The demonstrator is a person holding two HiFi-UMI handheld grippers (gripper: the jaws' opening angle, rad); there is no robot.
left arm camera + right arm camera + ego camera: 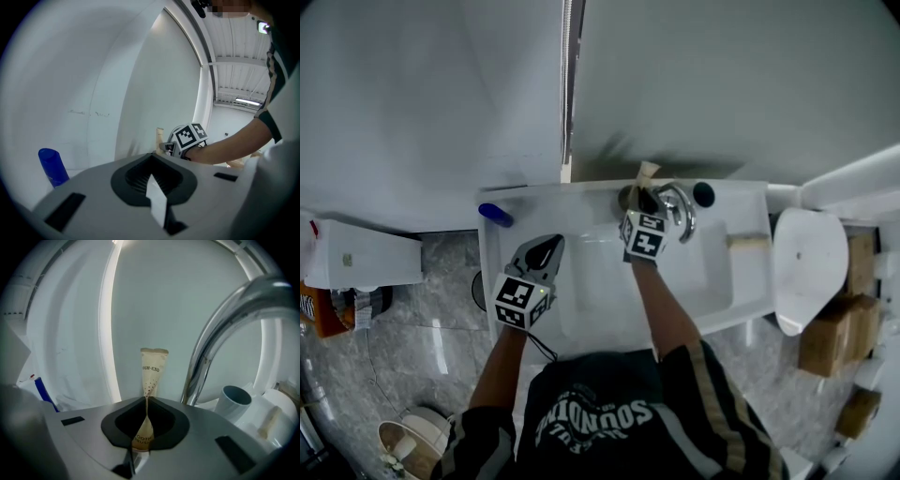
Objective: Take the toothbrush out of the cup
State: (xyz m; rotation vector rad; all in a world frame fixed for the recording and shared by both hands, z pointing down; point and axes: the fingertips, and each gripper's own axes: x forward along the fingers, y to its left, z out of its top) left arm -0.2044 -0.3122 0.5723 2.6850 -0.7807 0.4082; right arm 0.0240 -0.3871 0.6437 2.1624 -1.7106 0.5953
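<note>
right gripper (146,404): jaws pressed on the toothbrush (153,364), pinching its paper sleeve about midway up.
toothbrush: upright at the back edge of the sink (581,195), just left of the tap (206,348); its top stands above the jaws.
cup (628,198): only a dark rim shows under the right gripper in the head view; i cannot tell if the toothbrush's foot sits in it.
left gripper (151,159): jaws together, nothing between them; over the sink's front left, well apart from the cup.
done: reach and grip, as far as the views show.
left: lift the toothbrush up clear of the rim; no lift shows yet.
risk: the thin sleeve may slip, or the cup may tip.
</note>
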